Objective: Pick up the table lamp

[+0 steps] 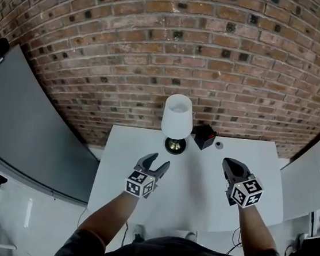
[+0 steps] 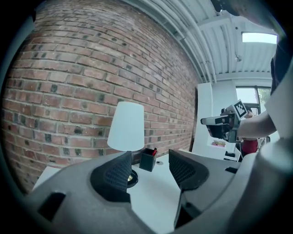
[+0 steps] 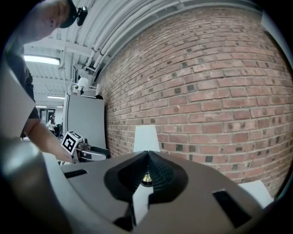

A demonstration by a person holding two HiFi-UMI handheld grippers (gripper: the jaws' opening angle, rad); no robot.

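Nearest: left hand-held gripper (image 1: 160, 160) hovers over the bench (image 1: 192, 192), jaws apart with nothing between them, angled toward the table lamp (image 1: 177, 120), probably lined up to take it. Right hand-held gripper (image 1: 229, 163) alongside, jaws together, empty, apparently spare. Farther: lamp stands upright at the bench's back edge, black box (image 1: 204, 137) just beside. Brick wall (image 1: 158, 49) behind.

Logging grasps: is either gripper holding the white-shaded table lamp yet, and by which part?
Nothing is held. The left gripper is open, the right gripper shut empty; the white-shaded table lamp stands untouched.
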